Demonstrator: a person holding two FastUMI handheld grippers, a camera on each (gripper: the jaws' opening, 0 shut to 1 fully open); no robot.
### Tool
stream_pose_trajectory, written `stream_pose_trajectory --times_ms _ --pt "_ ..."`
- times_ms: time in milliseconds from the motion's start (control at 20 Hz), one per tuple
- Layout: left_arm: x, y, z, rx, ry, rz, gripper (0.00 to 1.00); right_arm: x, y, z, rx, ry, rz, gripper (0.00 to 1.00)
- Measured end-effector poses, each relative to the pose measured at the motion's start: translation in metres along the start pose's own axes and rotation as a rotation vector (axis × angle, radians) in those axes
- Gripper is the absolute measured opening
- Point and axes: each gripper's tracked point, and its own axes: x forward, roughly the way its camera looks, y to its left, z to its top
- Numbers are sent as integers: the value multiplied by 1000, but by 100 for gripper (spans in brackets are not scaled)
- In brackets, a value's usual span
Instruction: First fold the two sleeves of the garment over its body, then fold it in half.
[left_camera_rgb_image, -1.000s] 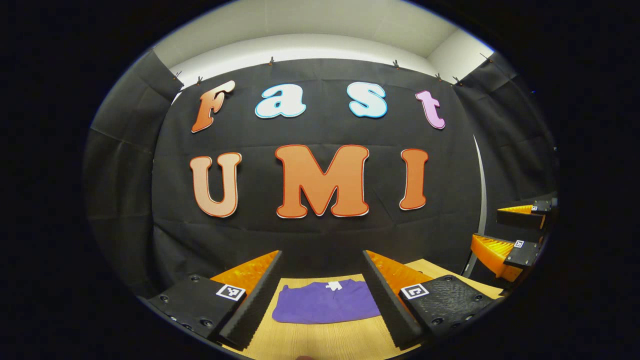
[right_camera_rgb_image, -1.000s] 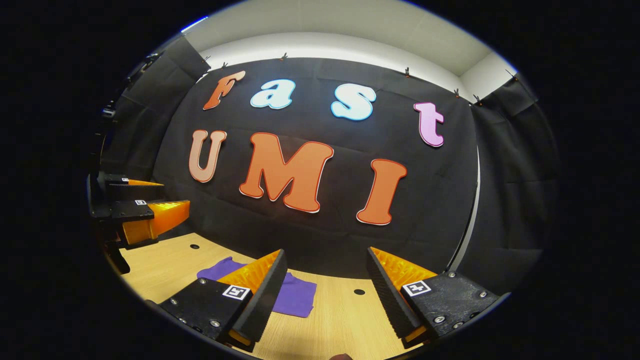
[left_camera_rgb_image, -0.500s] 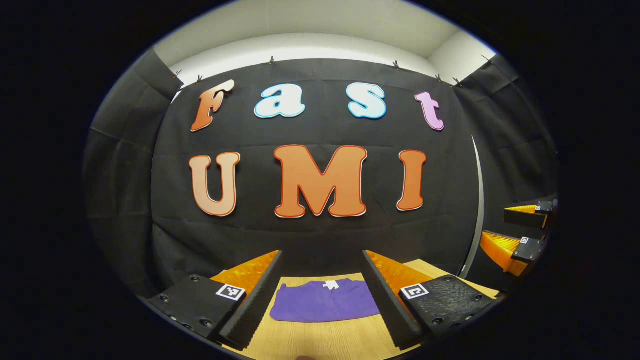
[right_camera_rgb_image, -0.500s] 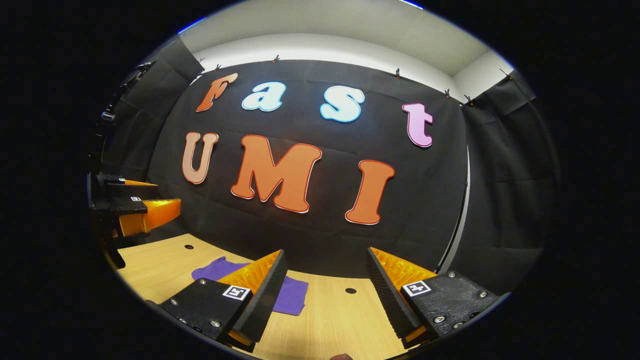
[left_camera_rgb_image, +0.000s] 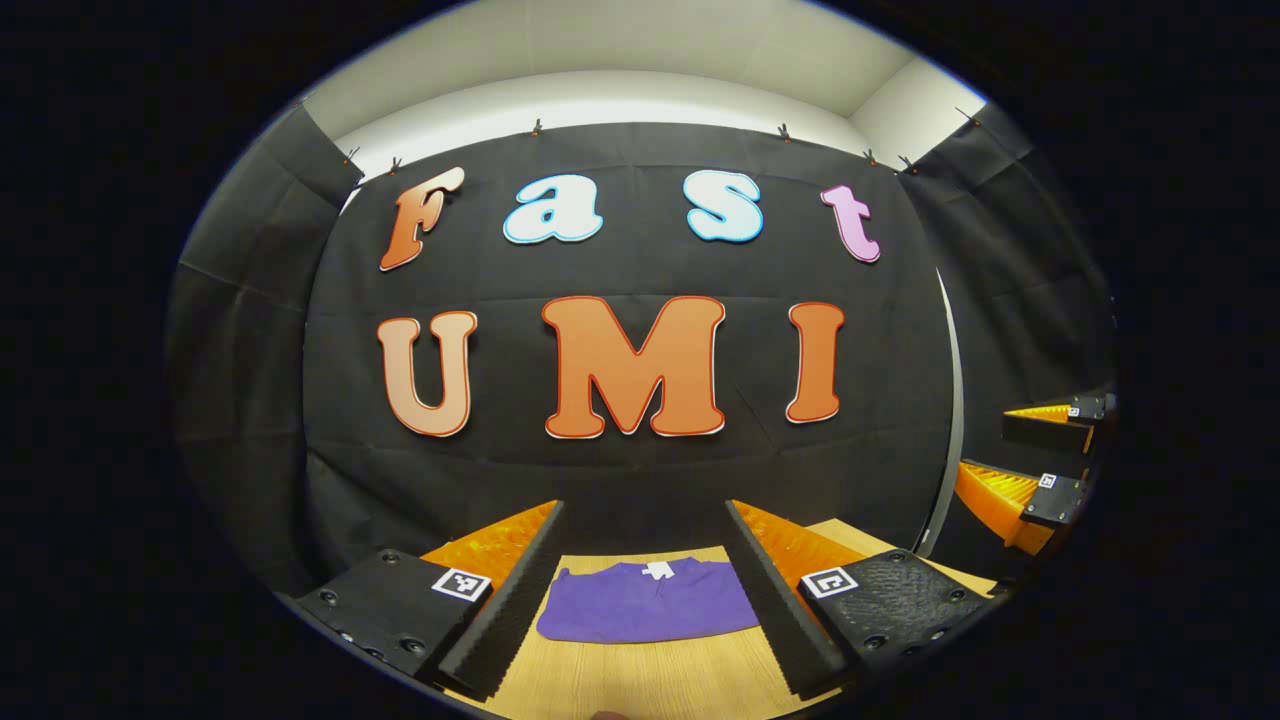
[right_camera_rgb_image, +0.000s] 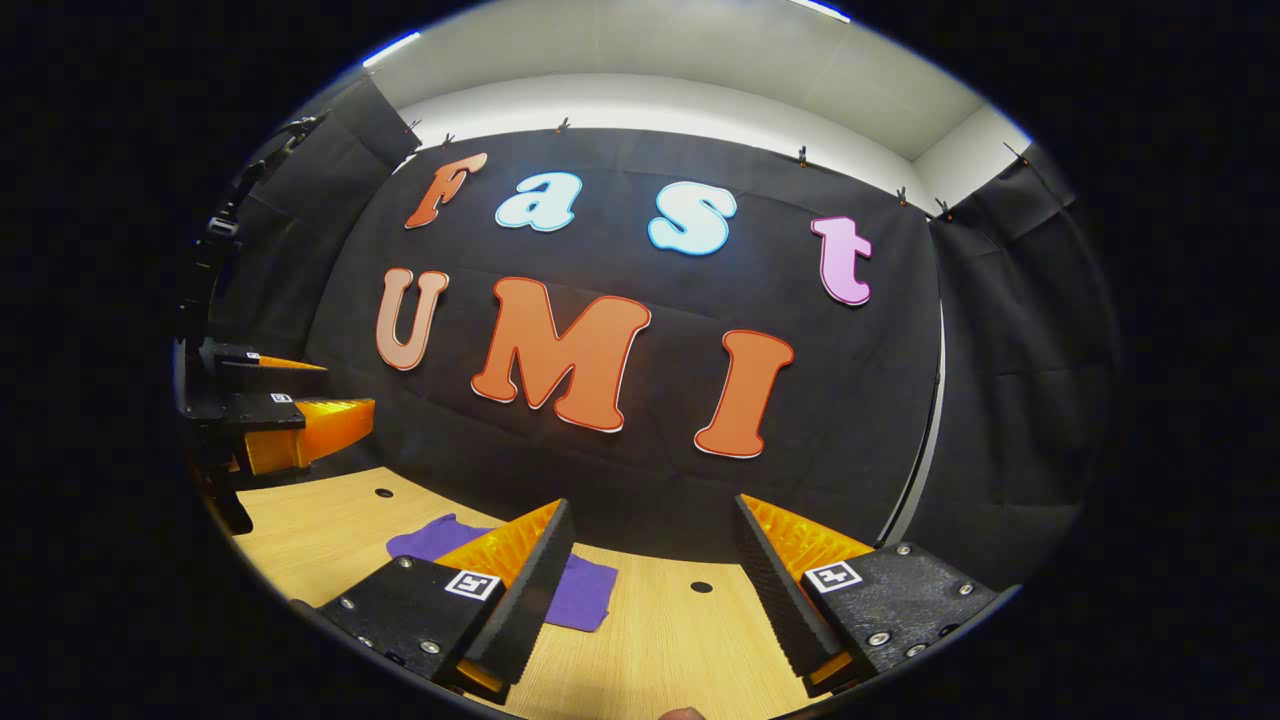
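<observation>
The purple fabric garment (left_camera_rgb_image: 645, 612) lies flat on the light wood-grain tabletop (left_camera_rgb_image: 640, 685) as a compact rectangle w/ a small white tag (left_camera_rgb_image: 657, 570) at its far edge; no sleeves stick out, so both sleeve folds and the half fold look done, judging by shape.

Left gripper view: the left gripper (left_camera_rgb_image: 645, 590) w/ black ribbed pads and orange finger backs is spread wide, nothing between its fingers, raised off the table and aimed at the booth wall. Garment sits at 6 o'clock, framed in the finger gap but well below and apart from the pads. Probably held up and clear so the fold isn't disturbed.

Right gripper view: the right gripper (right_camera_rgb_image: 650, 590), same build, is also spread and empty, over bare tabletop. Garment at approx 7 o'clock, partly behind its left finger. Two small dark holes (right_camera_rgb_image: 701, 587) in the tabletop; the left gripper shows at 9 o'clock, apart from the cloth.

Remaining work: seemingly none, hands off.
</observation>
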Motion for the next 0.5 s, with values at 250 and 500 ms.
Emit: stream_pose_trajectory --times_ms 250,500 --pt "-7 -9 -8 28 26 27 100 -7 -6 -2 -7 -2 8 94" --pt "-16 -25 0 1 27 32 97 -17 -8 -5 29 16 8 95"
